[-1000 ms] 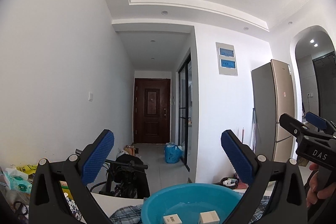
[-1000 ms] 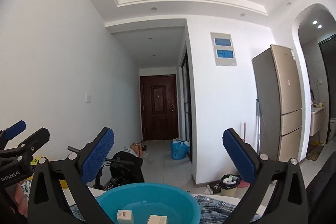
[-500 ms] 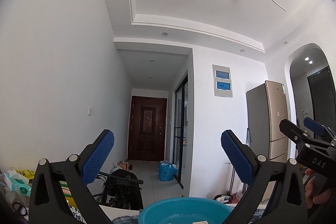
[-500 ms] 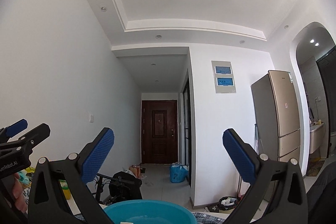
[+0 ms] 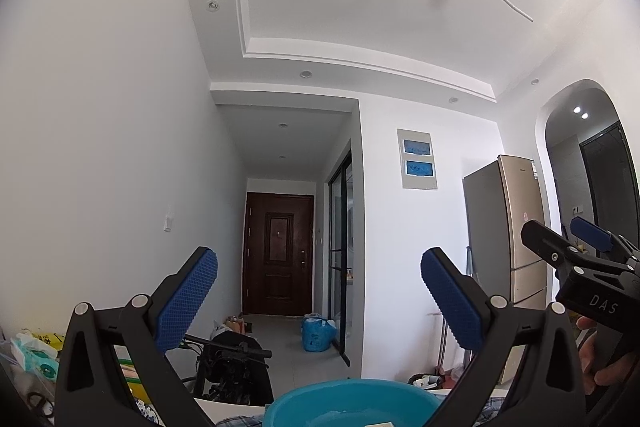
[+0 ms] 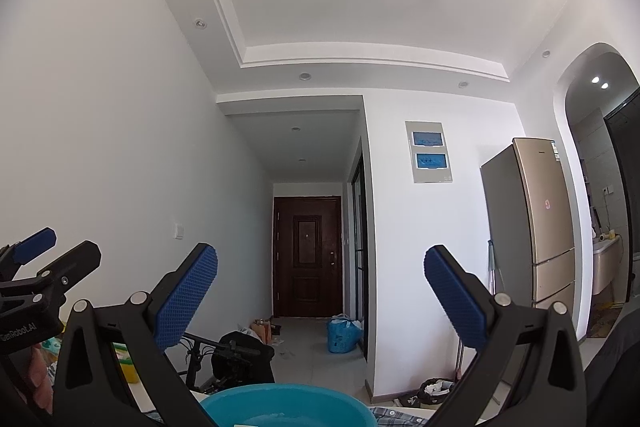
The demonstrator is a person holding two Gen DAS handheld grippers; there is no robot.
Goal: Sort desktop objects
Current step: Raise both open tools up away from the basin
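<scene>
Both tongs are pointed up at the ceiling, so the blue basin (image 5: 352, 403) sits low, right under the left tongs (image 5: 319, 301) and the right tongs (image 6: 321, 301). Each pair gapes wide, holding nothing. The basin's closer to centre for the left. Nothing's blocking; the fridge (image 6: 532, 227) stands well off.

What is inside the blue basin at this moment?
The blue basin shows a pale wet-looking bottom and one small box edge at the frame's lower border. The rest of its inside is cut off.
</scene>
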